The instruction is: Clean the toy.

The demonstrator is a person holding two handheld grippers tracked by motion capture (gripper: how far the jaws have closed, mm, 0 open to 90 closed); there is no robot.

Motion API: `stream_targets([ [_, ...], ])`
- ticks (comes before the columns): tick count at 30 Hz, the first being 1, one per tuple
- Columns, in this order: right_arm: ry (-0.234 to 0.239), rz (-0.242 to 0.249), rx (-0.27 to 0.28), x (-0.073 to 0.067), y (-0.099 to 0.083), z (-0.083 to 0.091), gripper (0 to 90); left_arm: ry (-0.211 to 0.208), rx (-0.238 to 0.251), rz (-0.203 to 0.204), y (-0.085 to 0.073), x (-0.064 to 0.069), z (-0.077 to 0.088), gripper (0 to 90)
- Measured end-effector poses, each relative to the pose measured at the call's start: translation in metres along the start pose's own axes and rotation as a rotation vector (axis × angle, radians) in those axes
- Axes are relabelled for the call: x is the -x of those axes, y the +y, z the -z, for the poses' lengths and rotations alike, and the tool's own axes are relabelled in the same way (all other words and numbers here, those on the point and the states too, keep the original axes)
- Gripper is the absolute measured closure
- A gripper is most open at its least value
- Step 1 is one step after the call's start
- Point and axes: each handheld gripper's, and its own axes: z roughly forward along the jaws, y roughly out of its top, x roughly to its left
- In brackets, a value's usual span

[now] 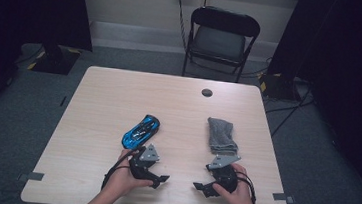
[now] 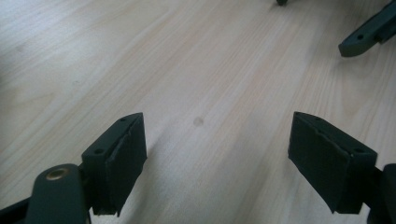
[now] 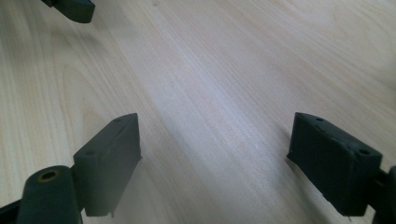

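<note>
A shiny blue toy car (image 1: 141,131) lies slantwise on the pale wooden table (image 1: 119,91), left of the middle. To its right rests a folded grey cloth (image 1: 222,135). A hand holds my left gripper (image 1: 160,181) just in front of the car, with its jaws pointing right. My right gripper (image 1: 200,187) sits in front of the cloth and points left, facing the other. In the left gripper view the left gripper (image 2: 217,140) is open over bare wood. In the right gripper view the right gripper (image 3: 215,140) is open too, with nothing between its pads.
A round cable hole (image 1: 207,92) sits near the table's far edge. Behind the table stands a black folding chair (image 1: 223,38). Dark curtains hang at both sides and cables run across the floor at the right (image 1: 288,110).
</note>
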Motion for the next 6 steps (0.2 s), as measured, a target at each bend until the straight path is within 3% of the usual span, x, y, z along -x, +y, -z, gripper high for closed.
stream_targets([
  [6,-0.043,0.057,0.056,-0.0058,-0.0073,-0.0048,13.3,-0.006,-0.005,-0.024,-0.0073,0.0009,-0.0039,17.6],
])
